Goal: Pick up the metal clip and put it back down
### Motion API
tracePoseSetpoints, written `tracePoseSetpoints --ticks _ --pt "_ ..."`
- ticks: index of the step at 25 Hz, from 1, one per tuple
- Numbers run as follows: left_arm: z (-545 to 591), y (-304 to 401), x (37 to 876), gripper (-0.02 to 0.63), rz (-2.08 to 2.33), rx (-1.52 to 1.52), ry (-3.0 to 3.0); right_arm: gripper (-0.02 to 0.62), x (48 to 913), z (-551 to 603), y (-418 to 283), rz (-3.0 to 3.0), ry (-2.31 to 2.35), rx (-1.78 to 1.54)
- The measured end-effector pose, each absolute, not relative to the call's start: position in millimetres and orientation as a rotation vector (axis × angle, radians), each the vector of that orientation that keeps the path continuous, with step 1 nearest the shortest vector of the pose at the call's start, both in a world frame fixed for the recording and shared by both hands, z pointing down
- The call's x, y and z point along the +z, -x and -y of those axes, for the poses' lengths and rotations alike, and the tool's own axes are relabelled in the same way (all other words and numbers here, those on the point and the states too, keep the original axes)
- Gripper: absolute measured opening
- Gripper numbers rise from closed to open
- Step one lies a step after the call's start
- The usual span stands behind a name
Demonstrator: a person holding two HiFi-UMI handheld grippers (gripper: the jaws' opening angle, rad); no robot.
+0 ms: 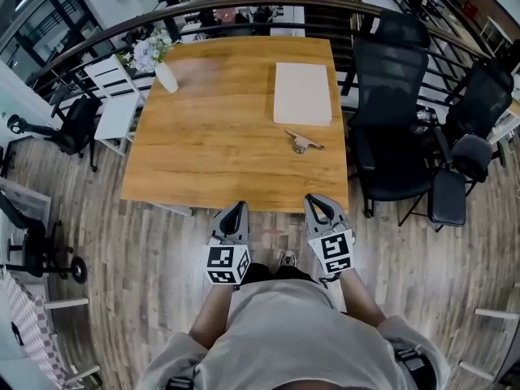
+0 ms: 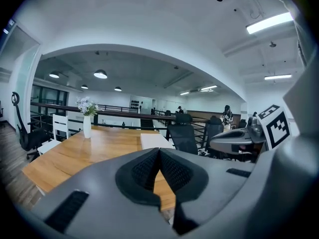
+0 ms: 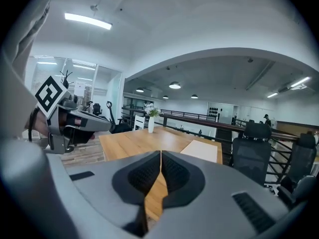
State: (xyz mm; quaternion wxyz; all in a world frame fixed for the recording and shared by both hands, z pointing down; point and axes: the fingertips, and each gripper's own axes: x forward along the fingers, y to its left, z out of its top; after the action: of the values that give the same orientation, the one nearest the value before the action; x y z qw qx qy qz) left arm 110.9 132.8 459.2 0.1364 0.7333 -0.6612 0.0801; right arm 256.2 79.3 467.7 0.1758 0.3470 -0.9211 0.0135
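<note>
The metal clip (image 1: 302,142) lies on the wooden table (image 1: 219,145), near its right side, just in front of a pale flat board (image 1: 302,93). Both grippers are held in front of the table's near edge, short of the clip. My left gripper (image 1: 238,207) is shut with nothing between its jaws; its own view shows the jaws meeting at their tips (image 2: 159,151). My right gripper (image 1: 314,201) is also shut and empty, its jaws closed together (image 3: 161,153). The clip does not show in either gripper view.
A white vase of flowers (image 1: 162,70) stands at the table's far left corner. Black office chairs (image 1: 388,128) crowd the right side of the table, a white chair (image 1: 114,96) stands at the left, and a railing (image 1: 244,10) curves behind. The floor is wooden planking.
</note>
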Motion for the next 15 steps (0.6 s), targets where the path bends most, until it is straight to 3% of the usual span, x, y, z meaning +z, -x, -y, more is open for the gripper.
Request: tracePoseSetpoints --ticks 15 --pt "-56.8 -93.2 521.0 0.023 1.76 0.341 -2.106 0.028 530.3 -0.4 -236.4 2.465 -1.012 0.103"
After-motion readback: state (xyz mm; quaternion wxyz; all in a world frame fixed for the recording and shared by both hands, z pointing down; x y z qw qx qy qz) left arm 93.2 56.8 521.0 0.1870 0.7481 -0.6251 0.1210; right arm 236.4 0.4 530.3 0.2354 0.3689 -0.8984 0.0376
